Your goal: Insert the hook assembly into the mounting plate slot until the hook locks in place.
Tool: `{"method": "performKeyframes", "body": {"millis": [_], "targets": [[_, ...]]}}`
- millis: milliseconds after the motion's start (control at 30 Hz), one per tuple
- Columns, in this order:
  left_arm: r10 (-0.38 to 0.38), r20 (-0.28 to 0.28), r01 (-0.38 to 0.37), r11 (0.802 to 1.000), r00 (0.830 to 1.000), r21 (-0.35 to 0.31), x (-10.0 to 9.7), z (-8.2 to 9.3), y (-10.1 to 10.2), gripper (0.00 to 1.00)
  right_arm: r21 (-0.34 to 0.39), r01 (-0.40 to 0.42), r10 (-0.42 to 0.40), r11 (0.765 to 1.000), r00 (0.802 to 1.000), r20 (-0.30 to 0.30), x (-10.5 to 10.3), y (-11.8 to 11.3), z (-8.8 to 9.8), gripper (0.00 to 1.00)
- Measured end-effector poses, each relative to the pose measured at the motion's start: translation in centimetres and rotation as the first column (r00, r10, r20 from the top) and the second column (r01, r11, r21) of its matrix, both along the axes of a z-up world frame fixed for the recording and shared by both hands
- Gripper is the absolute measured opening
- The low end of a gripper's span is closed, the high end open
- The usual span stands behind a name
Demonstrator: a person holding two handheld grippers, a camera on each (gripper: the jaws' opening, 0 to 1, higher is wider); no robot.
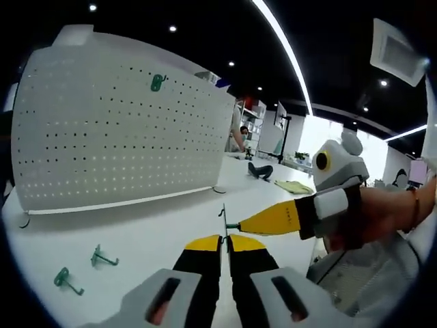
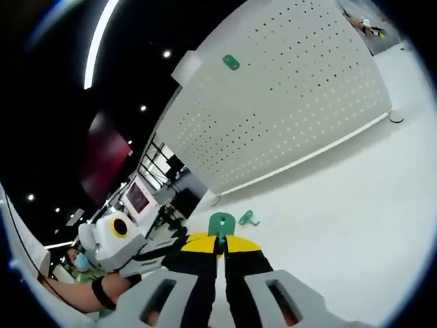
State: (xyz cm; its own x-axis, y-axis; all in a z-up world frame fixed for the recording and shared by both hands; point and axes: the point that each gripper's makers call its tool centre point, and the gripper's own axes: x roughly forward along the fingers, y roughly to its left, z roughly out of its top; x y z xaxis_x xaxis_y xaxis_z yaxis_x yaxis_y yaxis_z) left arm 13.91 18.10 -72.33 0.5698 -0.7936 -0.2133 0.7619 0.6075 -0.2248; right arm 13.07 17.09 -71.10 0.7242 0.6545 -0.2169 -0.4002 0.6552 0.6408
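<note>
Left gripper view: left gripper [image 1: 224, 240] jaws pressed together, pinching thin wire hook [image 1: 222, 217] upright at tips; right gripper [image 1: 240, 226] reaches in from right, closed tip touching same hook – likely steadying for assembly. Right gripper view: right gripper [image 2: 220, 240] pinches green mounting plate [image 2: 221, 223]. White pegboard [image 1: 123, 130] stands well apart, one green hook [image 1: 158, 83] already hung. Two spare green hooks [image 1: 102, 257] lie on white table [image 1: 157, 225], path clear

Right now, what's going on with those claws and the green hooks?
Both grippers shut on one green hook. Pegboard ahead, one hook mounted. Two spares on table. Path clear.
</note>
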Motion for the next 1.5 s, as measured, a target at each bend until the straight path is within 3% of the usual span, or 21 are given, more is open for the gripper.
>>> {"method": "performKeyframes", "body": {"millis": [233, 367, 467, 733, 867, 1167, 1267, 1500], "targets": [[0.004, 0.008, -0.004, 1.000, 1.000, 0.016, 0.06, 0.13, -0.14, 0.05, -0.036, -0.003, 0.004, 0.999, 1.000, 0.022, 0.08, 0.03, 0.40, 0.01], [0.002, -0.025, -0.002, 1.000, 1.000, -0.007, 0.08, 0.21, -0.32, 0.05, -0.042, -0.002, 0.004, 0.999, 0.999, 0.037, 0.27, -0.42, 0.65, 0.01], [-0.010, 0.009, 0.010, 1.000, 1.000, 0.012, 0.05, 0.47, -0.59, 0.05, -0.039, 0.003, -0.001, 0.999, 0.999, 0.036, 0.27, -0.58, 0.77, 0.01], [-0.014, 0.023, 0.013, 0.999, 1.000, 0.039, 0.21, 0.44, -0.12, 0.04, -0.040, -0.027, 0.028, 0.999, 1.000, 0.010, -0.21, -0.09, 0.22, 0.02], [-0.009, 0.011, 0.009, 1.000, 1.000, 0.026, 0.04, 0.39, -0.17, 0.03, -0.023, -0.021, 0.021, 1.000, 1.000, 0.022, 0.04, -0.11, 0.56, 0.02], [-0.005, 0.030, 0.005, 1.000, 1.000, 0.015, 0.20, 0.90, -0.34, 0.03, -0.059, -0.024, 0.029, 0.998, 0.997, 0.077, 0.09, -0.09, 0.83, 0.02], [-0.006, 0.035, 0.005, 1.000, 0.999, 0.028, 0.17, 0.92, -0.37, 0.03, -0.029, -0.022, 0.024, 0.999, 0.999, 0.041, 0.13, -0.19, 0.74, 0.02], [-0.001, 0.050, -0.001, 0.999, 0.999, 0.037, 0.24, 0.91, -0.42, 0.04, -0.074, -0.022, 0.025, 0.997, 0.999, 0.042, 0.02, -0.13, 0.86, 0.01]]}}
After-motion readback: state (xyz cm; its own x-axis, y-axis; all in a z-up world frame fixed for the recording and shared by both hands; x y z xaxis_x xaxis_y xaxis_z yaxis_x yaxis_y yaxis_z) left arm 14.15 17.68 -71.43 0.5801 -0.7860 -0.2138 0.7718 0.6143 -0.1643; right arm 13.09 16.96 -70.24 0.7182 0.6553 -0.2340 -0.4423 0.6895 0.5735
